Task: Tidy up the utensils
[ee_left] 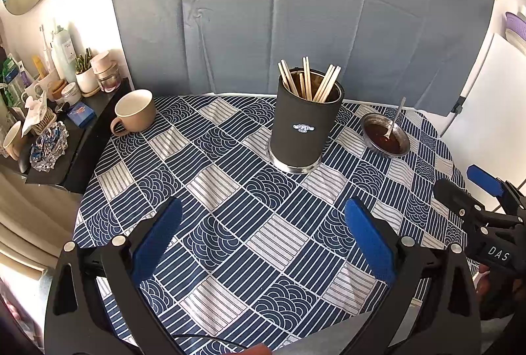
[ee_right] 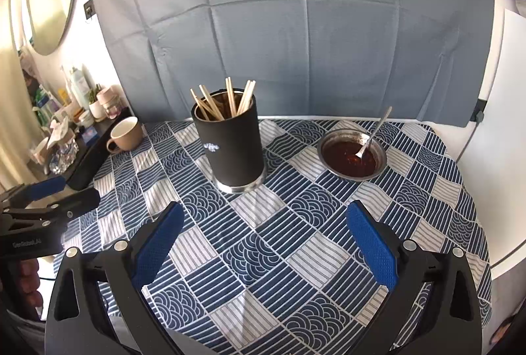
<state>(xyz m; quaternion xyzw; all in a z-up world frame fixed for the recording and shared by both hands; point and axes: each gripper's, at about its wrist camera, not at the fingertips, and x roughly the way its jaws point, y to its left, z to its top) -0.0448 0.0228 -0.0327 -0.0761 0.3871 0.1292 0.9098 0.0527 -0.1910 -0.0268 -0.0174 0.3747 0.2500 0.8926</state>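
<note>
Left wrist view: left gripper [ee_left: 263, 243] low in the frame, blue pads [ee_left: 154, 243] spread wide, nothing between them, hovering over the blue-and-white patterned cloth [ee_left: 230, 190] on the worktop. Right of frame centre, black holder [ee_left: 304, 124] upright on a steel base, small white cartoon emblem on its front, no legible lettering. Wooden chopsticks [ee_left: 309, 83] upright inside, fanned against the rim. Further right, metal dish [ee_left: 386, 134] of dark sauce, spoon [ee_left: 394, 119] leaning in it, bowl end in the sauce, handle toward the upper right. Left of centre, beige mug [ee_left: 134, 113] near the cloth's edge. At the right edge, right gripper [ee_left: 460, 187], side-on, jaws apart, white letters "DAS" on its black body.

Right wrist view: right gripper [ee_right: 264, 246] low in the frame, blue pads likewise spread, empty. Holder just left of centre, dish and spoon to the right of it, apart from it, mug at mid-left. At the lower left edge, left gripper, jaws apart, with faint white lettering on its body, too blurred to read.
</note>
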